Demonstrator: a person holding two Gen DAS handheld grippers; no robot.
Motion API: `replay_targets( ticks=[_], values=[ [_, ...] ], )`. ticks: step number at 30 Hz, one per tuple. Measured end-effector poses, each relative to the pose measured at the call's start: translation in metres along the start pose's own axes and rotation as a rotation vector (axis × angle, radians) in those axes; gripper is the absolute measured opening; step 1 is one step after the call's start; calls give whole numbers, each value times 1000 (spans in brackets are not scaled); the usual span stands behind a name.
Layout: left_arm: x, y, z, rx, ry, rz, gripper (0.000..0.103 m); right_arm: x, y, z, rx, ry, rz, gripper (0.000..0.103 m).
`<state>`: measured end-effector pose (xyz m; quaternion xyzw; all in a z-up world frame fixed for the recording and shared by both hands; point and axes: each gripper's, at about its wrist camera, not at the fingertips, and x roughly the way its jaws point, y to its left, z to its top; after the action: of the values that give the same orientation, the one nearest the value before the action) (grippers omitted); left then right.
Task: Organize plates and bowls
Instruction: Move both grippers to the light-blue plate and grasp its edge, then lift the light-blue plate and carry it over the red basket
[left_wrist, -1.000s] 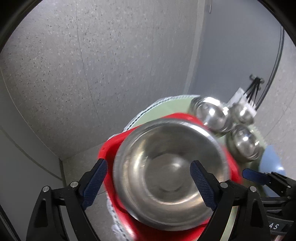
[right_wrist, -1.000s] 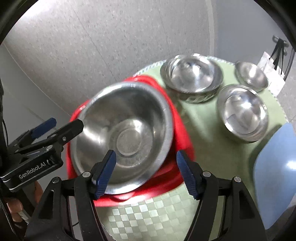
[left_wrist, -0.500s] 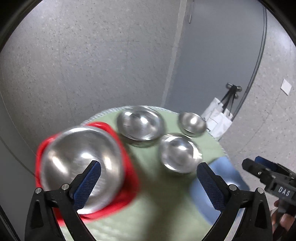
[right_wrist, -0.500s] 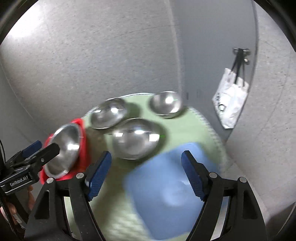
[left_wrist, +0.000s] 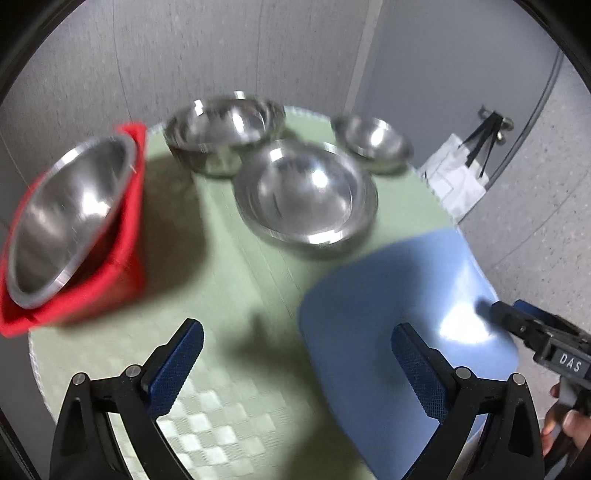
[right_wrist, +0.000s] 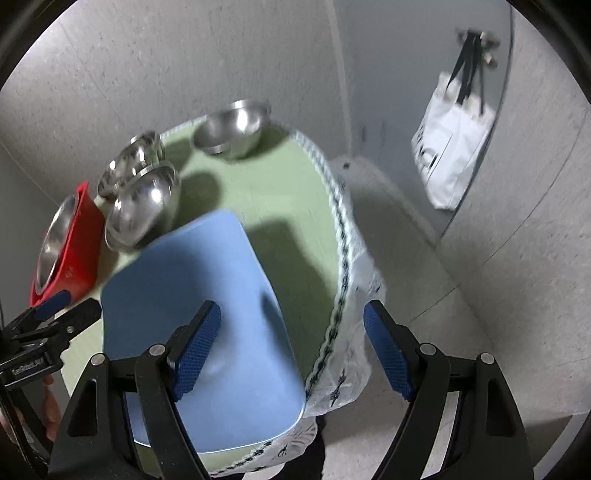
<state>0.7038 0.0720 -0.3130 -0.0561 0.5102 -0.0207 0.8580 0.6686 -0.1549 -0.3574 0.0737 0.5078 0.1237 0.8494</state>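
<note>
My left claw (left_wrist: 297, 360) spread wide, empty, above green worktop (left_wrist: 236, 280). Right claw (right_wrist: 291, 349) also spread, nothing pinched, over blue plate (right_wrist: 192, 295) at worktop edge — likely next pick. Large steel bowl (left_wrist: 66, 218) nested in red bowl (left_wrist: 129, 236) on left — sorted by size, I judge. Three steel bowls (left_wrist: 306, 195) loose behind, close together, awaiting stacking.

Soft indoor light, motion blur, fisheye-warped edges, glare on steel bowls (left_wrist: 306, 192).
</note>
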Motion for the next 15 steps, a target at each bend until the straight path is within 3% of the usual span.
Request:
replay_targets(
  ticks=[4, 6, 8, 10, 14, 15],
  values=[
    [25, -8, -1, 7, 54, 26, 89, 14, -4, -7, -3, 48, 63, 71],
    [43, -11, -1, 16, 104, 19, 73, 19, -8, -9, 4, 70, 101, 62],
    [52, -12, -5, 16, 137, -13, 67, 23, -10, -11, 14, 91, 129, 51],
    [52, -15, -6, 27, 137, -27, 63, 25, -10, -13, 20, 104, 153, 30],
    [53, -24, -1, 81, 133, -81, 32, 24, -5, -17, 32, 93, 186, 19],
    [54, -27, 0, 89, 129, -83, 32, 23, -4, -18, 33, 89, 183, 18]
  ],
)
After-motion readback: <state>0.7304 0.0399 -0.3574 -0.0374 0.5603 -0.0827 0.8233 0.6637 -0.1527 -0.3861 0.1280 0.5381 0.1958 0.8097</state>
